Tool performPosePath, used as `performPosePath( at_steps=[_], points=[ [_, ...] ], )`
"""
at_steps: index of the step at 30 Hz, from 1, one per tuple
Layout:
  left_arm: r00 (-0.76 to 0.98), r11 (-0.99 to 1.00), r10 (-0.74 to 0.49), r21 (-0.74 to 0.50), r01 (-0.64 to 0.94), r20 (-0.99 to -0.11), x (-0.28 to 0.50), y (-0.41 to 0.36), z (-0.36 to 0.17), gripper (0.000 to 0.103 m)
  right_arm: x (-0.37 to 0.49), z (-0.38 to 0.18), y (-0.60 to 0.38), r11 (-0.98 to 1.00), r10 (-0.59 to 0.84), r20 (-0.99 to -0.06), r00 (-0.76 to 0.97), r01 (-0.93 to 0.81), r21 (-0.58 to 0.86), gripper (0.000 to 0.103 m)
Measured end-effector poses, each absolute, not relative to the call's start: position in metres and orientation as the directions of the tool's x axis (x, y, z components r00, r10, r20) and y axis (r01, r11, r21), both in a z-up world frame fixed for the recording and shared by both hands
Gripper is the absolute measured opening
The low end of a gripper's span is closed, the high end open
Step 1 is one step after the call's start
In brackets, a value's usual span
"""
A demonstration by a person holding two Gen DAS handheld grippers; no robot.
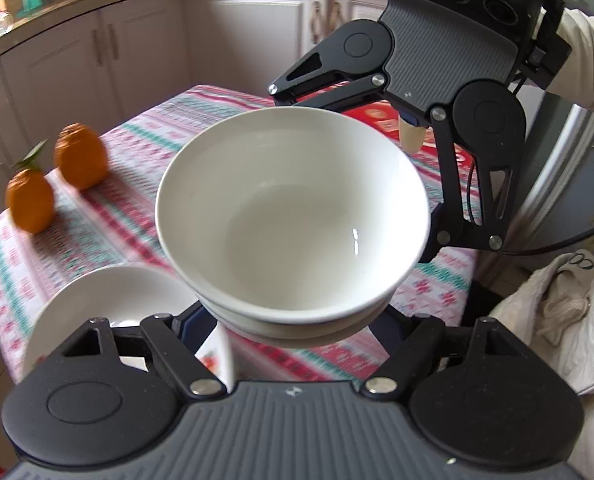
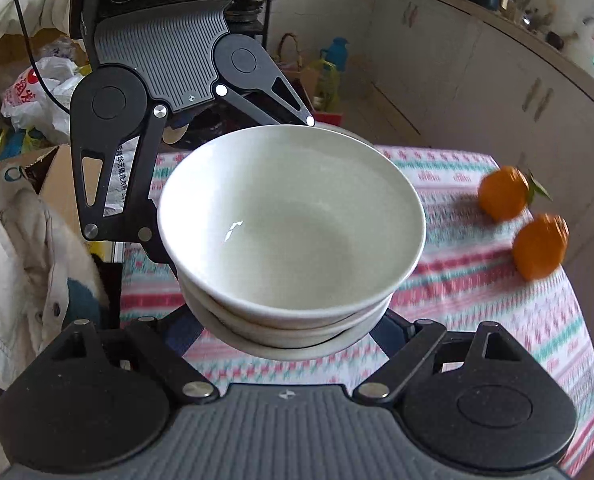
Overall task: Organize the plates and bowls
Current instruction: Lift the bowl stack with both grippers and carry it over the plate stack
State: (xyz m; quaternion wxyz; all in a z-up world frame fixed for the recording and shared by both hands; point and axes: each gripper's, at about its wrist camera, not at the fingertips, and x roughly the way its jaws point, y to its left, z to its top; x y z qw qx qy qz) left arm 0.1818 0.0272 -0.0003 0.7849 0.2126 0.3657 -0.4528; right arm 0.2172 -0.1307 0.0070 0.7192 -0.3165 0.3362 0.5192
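Two hand-held grippers, left [image 1: 293,320] and right [image 2: 287,320], each clamp opposite sides of the stacked glossy white ceramic bowls [image 1: 293,216], held between them above the cloth-covered counter [image 1: 137,136].

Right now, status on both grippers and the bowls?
Left gripper and right gripper both clamped on the stack of white bowls, held above the table. Plate below left; two oranges off to the side.

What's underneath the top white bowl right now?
The top white bowl is nested in at least one more white bowl, with a wider plate-like rim lowest. Their insides and bases are covered, so the exact count is unclear.
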Motion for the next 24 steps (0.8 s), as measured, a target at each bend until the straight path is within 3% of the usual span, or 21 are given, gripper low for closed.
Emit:
performPosePath(
  at_steps=[14,24],
  points=[
    [0.431,0.638,-0.413,0.083,0.766,-0.802,0.217,0.092,-0.008,0.081,0.275,-0.015,-0.041,0.139,0.572,-0.801,0.175,-0.984,-0.116,0.091],
    [0.427,0.654,-0.393,0.079,0.753,-0.814,0.229,0.108,-0.020,0.081,0.295,-0.033,-0.025,0.157,0.579,-0.803,0.140,-0.986,-0.059,0.091]
  ],
)
